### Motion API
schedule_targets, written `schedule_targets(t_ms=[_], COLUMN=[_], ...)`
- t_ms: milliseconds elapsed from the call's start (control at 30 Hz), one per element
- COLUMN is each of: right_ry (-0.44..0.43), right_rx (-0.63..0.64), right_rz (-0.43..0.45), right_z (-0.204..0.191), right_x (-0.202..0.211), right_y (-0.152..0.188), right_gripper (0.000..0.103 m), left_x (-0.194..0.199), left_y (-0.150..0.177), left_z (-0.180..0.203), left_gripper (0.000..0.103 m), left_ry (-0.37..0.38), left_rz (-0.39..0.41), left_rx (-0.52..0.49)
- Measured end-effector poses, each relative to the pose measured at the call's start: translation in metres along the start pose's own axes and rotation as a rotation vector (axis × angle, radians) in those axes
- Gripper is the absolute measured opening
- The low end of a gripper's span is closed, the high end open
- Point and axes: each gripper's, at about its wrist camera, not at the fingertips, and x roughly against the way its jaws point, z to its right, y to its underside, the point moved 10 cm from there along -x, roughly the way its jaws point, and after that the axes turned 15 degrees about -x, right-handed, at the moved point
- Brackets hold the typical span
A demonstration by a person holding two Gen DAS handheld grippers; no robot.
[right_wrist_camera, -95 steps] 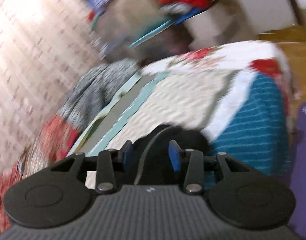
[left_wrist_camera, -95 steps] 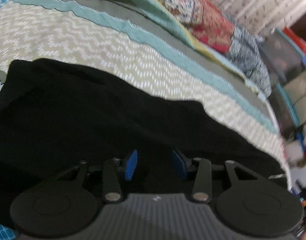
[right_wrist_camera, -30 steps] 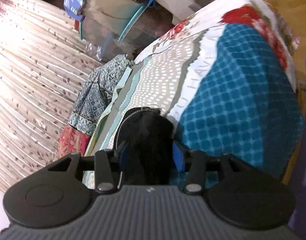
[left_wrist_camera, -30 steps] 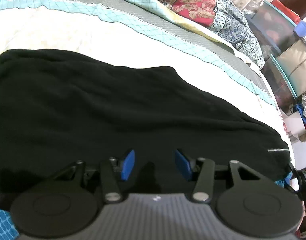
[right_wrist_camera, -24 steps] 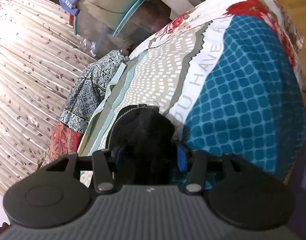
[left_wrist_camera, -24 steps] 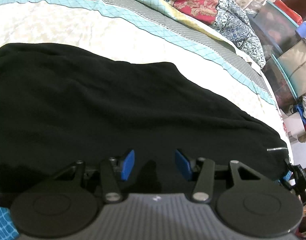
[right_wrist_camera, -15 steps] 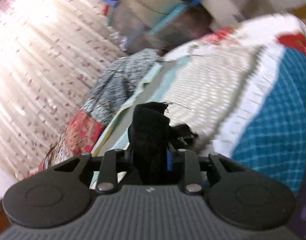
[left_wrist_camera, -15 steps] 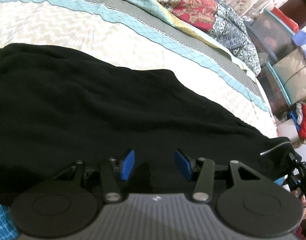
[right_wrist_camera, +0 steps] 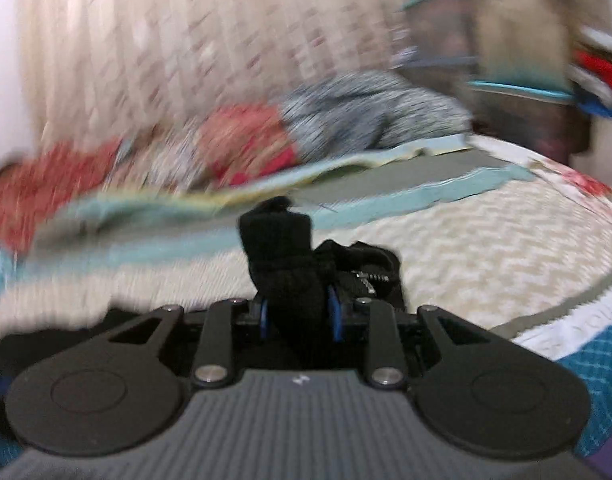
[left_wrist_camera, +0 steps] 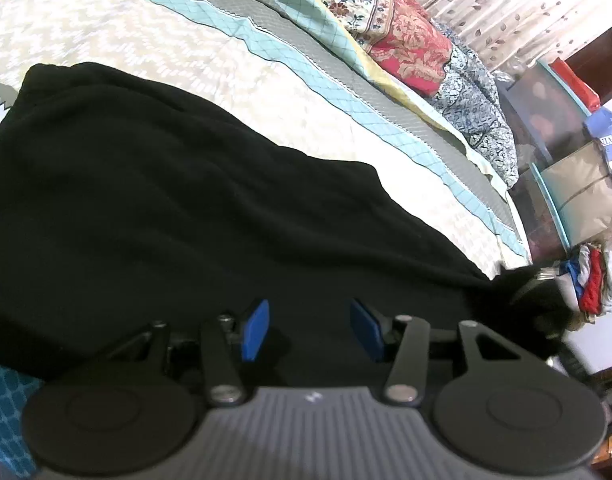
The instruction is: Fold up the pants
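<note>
Black pants (left_wrist_camera: pixel 177 216) lie spread across the bed's patterned quilt (left_wrist_camera: pixel 153 52). My left gripper (left_wrist_camera: pixel 312 330) is open, its blue pads just above the near edge of the pants. My right gripper (right_wrist_camera: pixel 299 314) is shut on a bunched end of the pants (right_wrist_camera: pixel 283 248), lifted off the quilt; a zipper (right_wrist_camera: pixel 366 278) shows beside it. In the left wrist view the right gripper holds the far right end of the pants (left_wrist_camera: pixel 518 280) raised.
Red floral and blue patterned pillows (left_wrist_camera: pixel 422 56) lie along the bed's far side by a curtain (left_wrist_camera: pixel 506 4). Storage boxes and stacked clothes (left_wrist_camera: pixel 586 280) stand beyond the bed's right end. A blue checked quilt panel (right_wrist_camera: pixel 602 360) hangs over the near edge.
My right gripper closed on the end of the pants, lifted it and swung left over the bed. The left gripper stayed open over the near edge.
</note>
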Motion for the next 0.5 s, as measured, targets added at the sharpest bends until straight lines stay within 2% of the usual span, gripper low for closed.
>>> schedule_targets(t_ms=[67, 100, 133, 167, 233, 333, 500], right_ry=[-0.025, -0.008, 0.015, 0.017, -0.033, -0.077, -0.073], right_rx=[0.088, 0.138, 0.185, 0.214, 0.197, 0.128, 0.016], right_rz=[-0.135, -0.188, -0.215, -0.211, -0.196, -0.166, -0.081], right_z=[-0.019, -0.023, -0.026, -0.029, -0.032, -0.024, -0.002], right_x=[-0.020, -0.027, -0.030, -0.027, -0.014, 0.007, 0.024], right_y=[0.036, 0.052, 0.065, 0.071, 0.071, 0.061, 0.043], right_gripper=[0.040, 0.042, 0.049, 0.058, 0.067, 0.068, 0.067], left_x=[0.001, 0.002, 0.003, 0.003, 0.000, -0.014, -0.062], left_y=[-0.001, -0.003, -0.006, -0.009, -0.019, -0.030, -0.042], left_z=[0.005, 0.009, 0.014, 0.019, 0.036, 0.064, 0.133], left_gripper=[0.047, 0.047, 0.047, 0.047, 0.051, 0.054, 0.059], left_ry=[0.002, 0.006, 0.013, 0.022, 0.043, 0.082, 0.146], left_rz=[-0.001, -0.001, 0.001, 0.002, 0.000, -0.023, -0.082], left_rx=[-0.019, -0.032, -0.047, -0.065, -0.113, -0.176, -0.338])
